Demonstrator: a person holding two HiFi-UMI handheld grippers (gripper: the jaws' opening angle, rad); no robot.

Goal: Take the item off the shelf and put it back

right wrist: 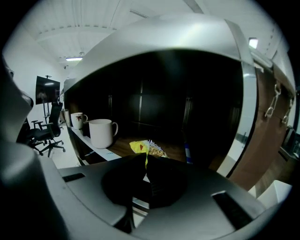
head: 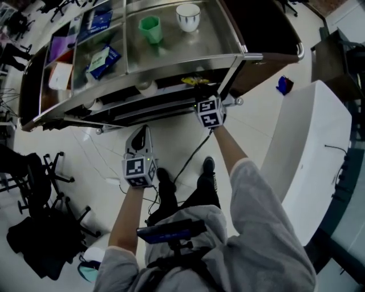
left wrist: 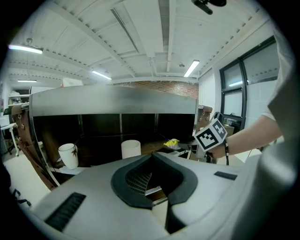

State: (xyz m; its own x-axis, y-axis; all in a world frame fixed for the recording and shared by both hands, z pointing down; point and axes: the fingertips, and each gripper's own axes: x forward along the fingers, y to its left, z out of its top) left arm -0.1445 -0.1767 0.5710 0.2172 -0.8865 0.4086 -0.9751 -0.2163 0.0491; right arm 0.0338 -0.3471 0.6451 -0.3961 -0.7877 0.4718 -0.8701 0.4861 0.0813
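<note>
A yellow snack packet (right wrist: 151,148) lies at the front of the lower wooden shelf (right wrist: 171,151) of a steel cart (head: 171,61). My right gripper (right wrist: 143,158) reaches into that shelf and is shut on the packet's near corner. In the head view the packet (head: 194,81) shows as a yellow spot just past the right gripper (head: 201,91). In the left gripper view, the packet (left wrist: 172,142) sits ahead of the right gripper's marker cube (left wrist: 211,134). My left gripper (head: 142,132) hangs back from the cart over the floor, and its jaws (left wrist: 152,182) stand open with nothing between them.
Two white mugs (right wrist: 101,132) (right wrist: 77,120) stand on the lower shelf, left of the packet. The cart's top holds a green cup (head: 151,28), a white cup (head: 188,17) and a blue packet (head: 102,61). Office chairs (head: 45,171) stand at the left, a white table (head: 308,154) at the right.
</note>
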